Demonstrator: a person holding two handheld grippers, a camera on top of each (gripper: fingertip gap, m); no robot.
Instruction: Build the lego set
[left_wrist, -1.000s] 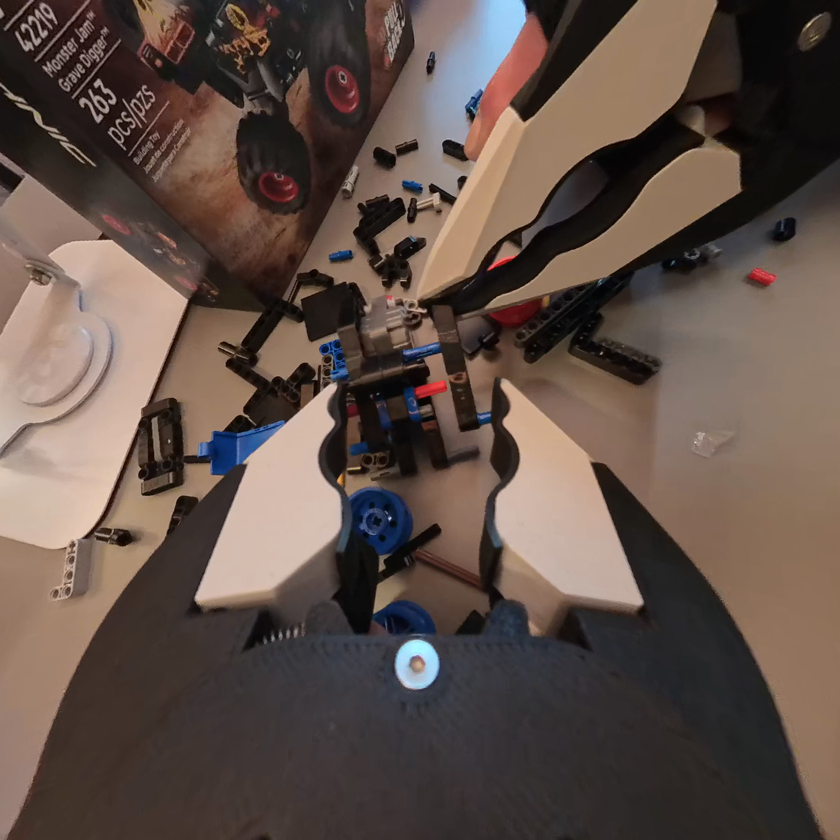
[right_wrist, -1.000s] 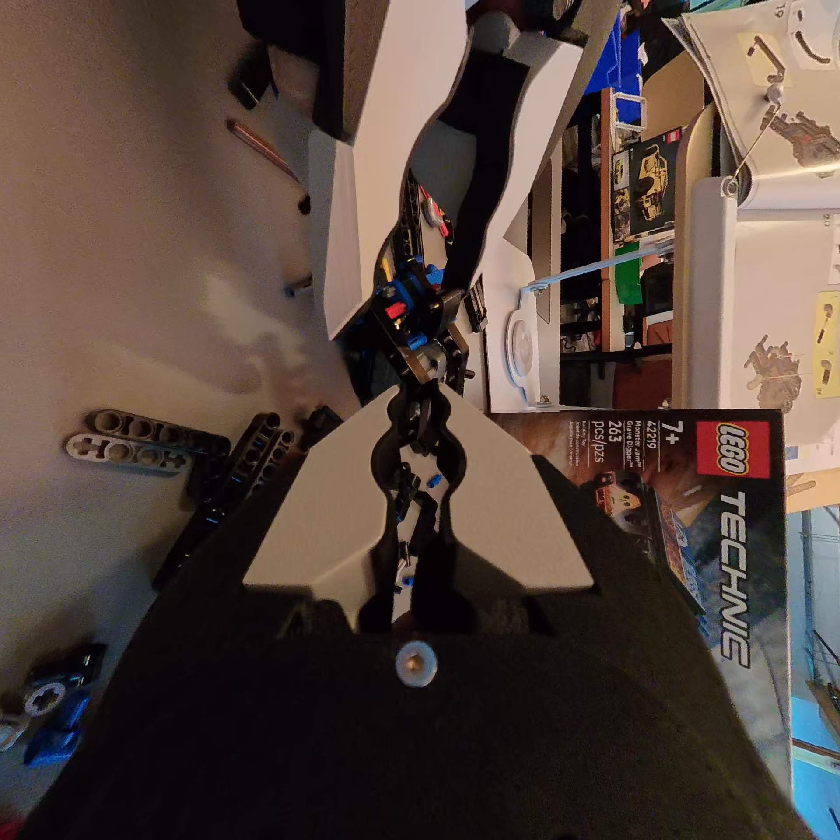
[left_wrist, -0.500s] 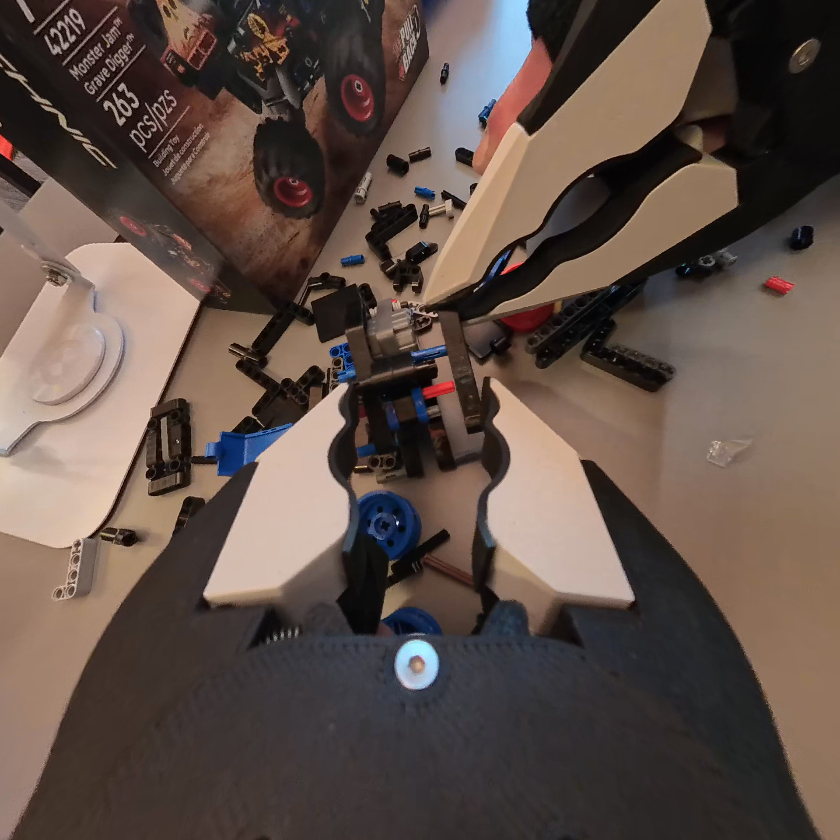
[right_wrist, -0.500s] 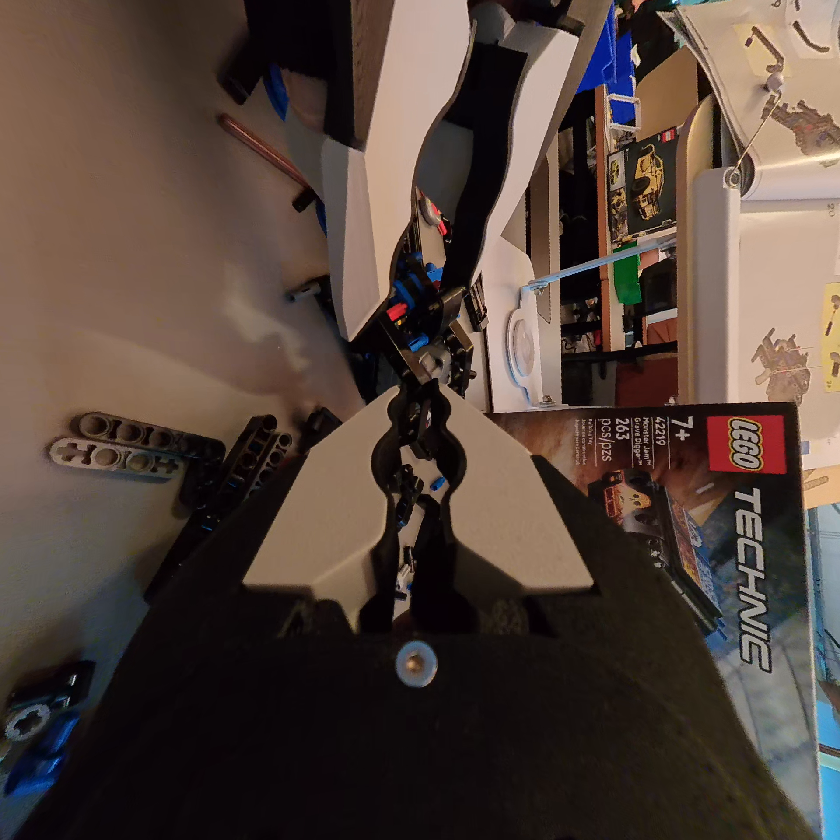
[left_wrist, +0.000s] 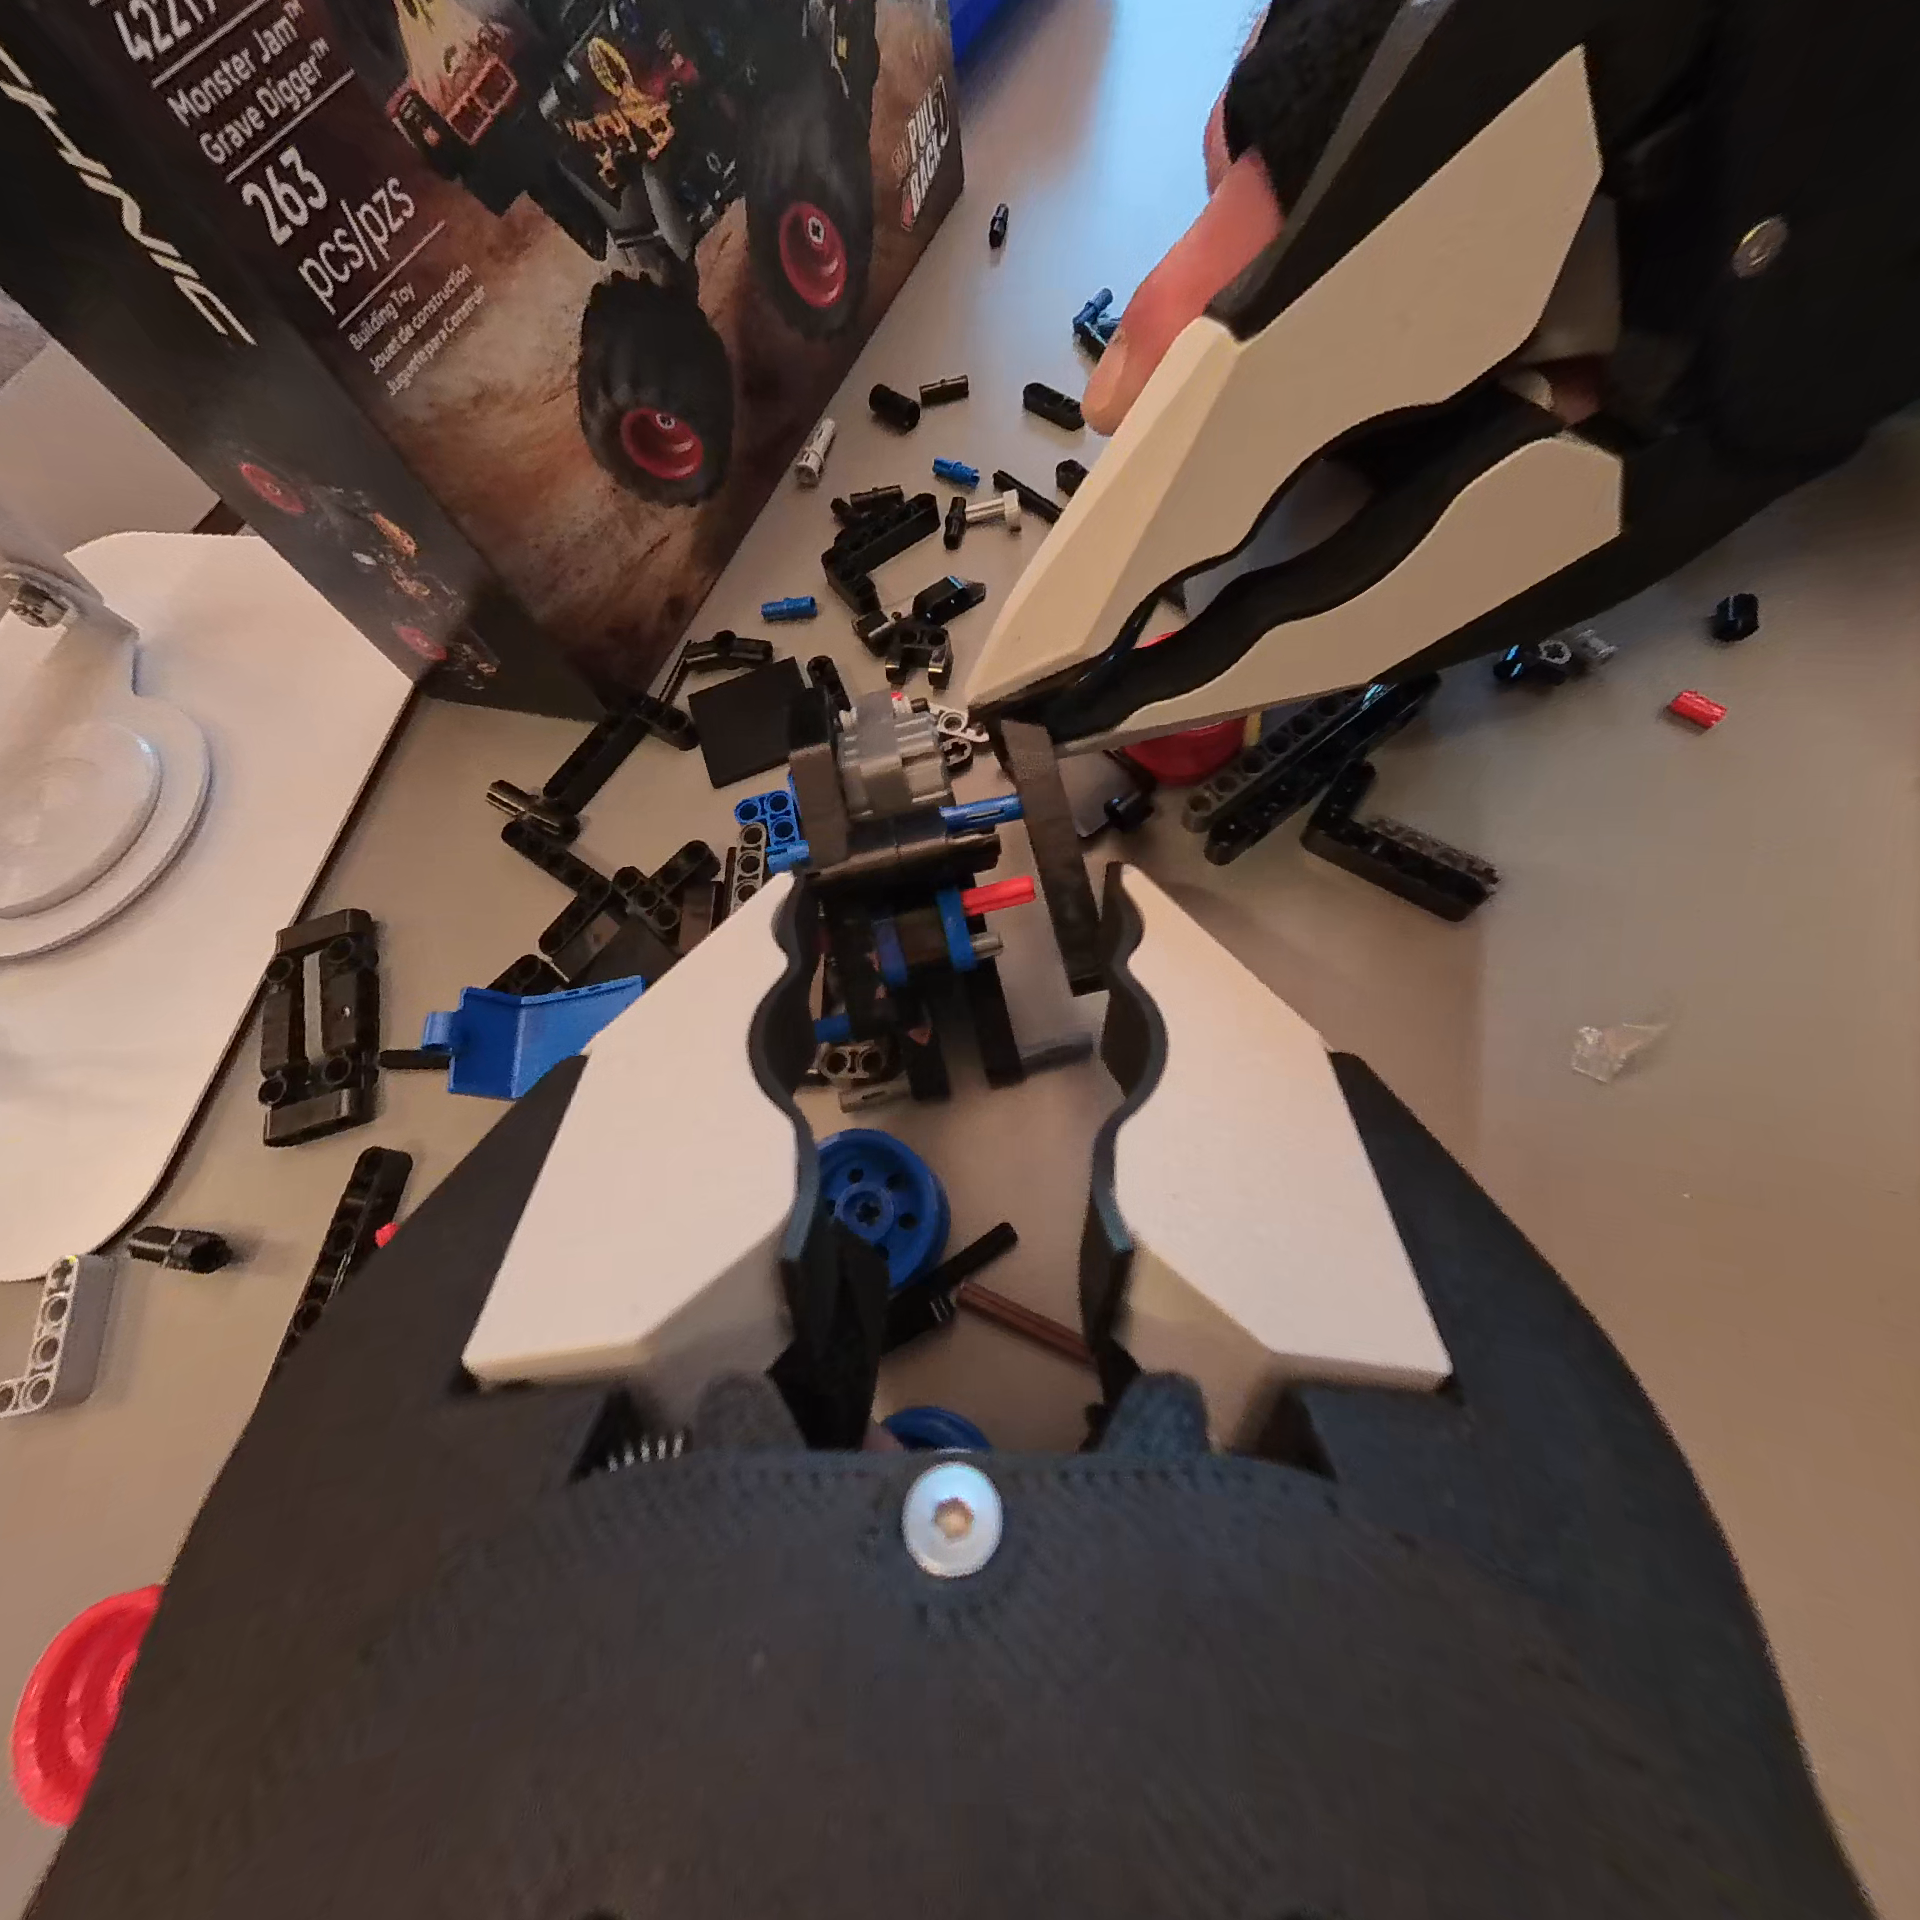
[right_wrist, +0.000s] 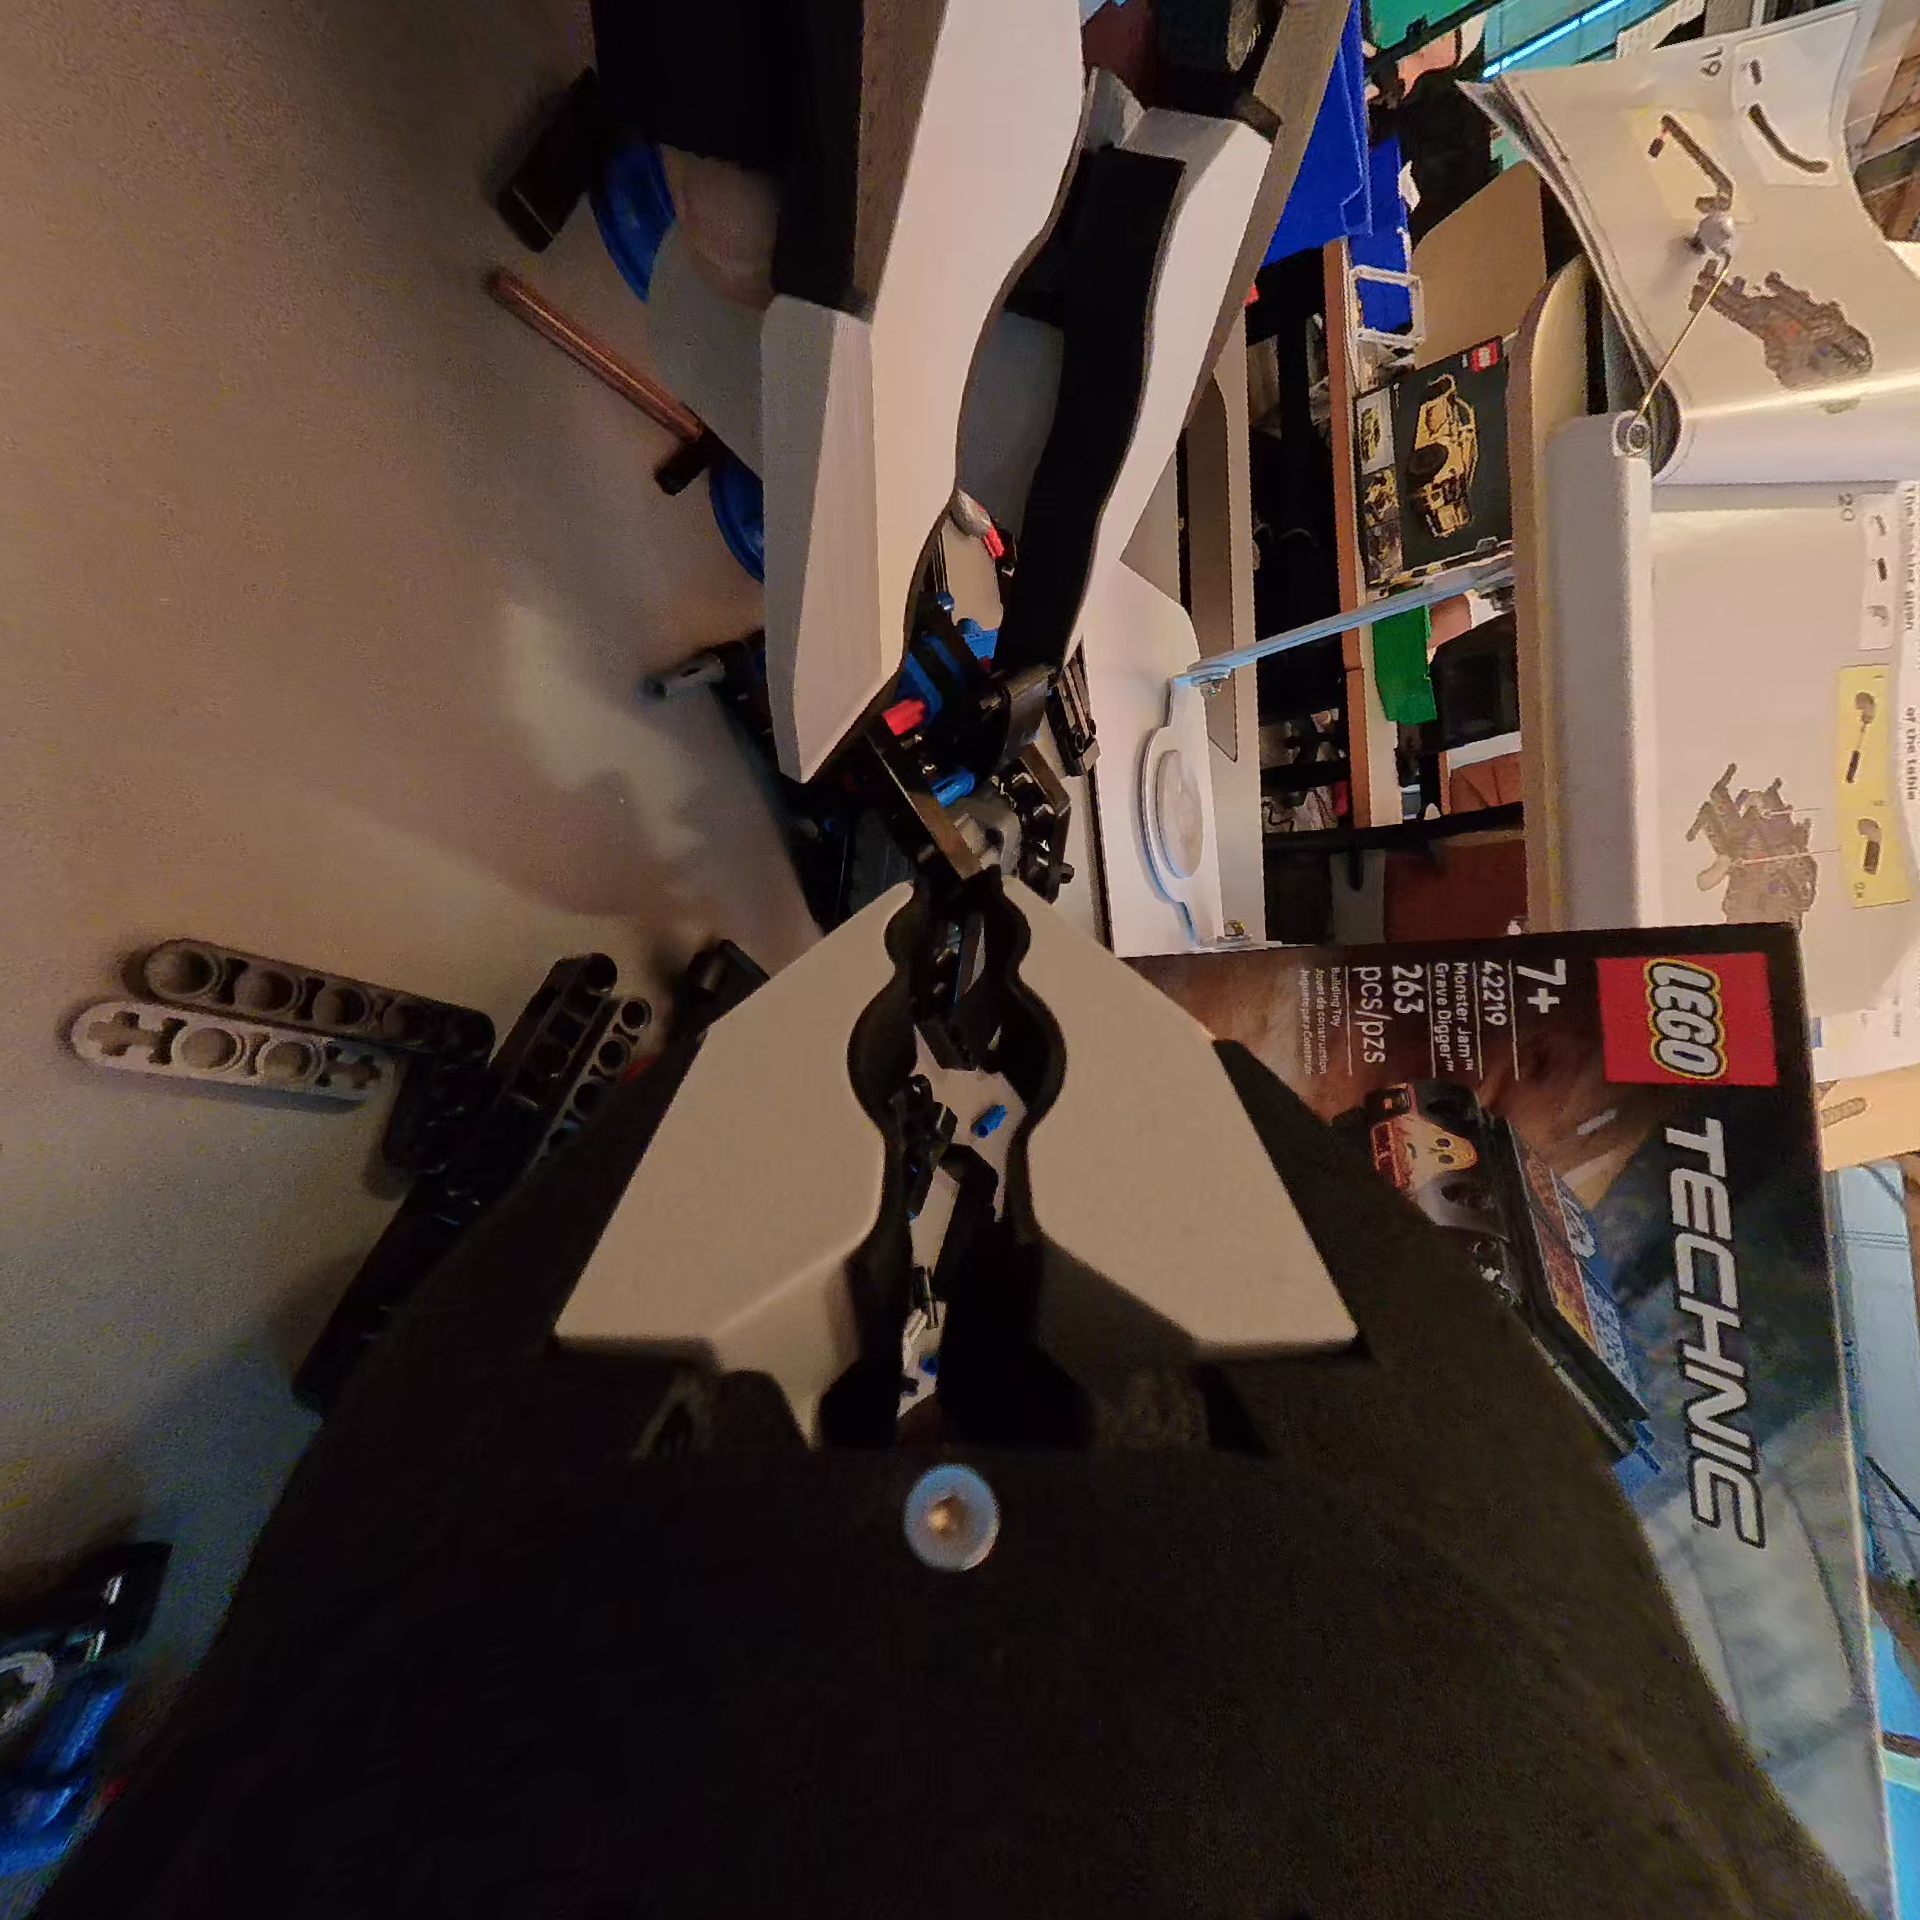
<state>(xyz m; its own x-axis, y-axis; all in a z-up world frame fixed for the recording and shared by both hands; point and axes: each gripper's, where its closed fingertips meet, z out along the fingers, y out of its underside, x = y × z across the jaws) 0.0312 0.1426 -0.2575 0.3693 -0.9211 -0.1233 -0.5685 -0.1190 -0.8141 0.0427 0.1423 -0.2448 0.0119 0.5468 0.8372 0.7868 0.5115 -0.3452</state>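
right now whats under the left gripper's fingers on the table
Between the left gripper fingers: a blue wheel hub, a black pin and a brown axle. A second blue piece peeks out by the body; the rest is covered.

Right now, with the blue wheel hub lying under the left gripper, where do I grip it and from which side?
Grip the blue wheel hub across its round outer rim, coming from above. Its holed face points roughly up, so the rim's sides look exposed. Probably keep the fingers off the black axle beside it.
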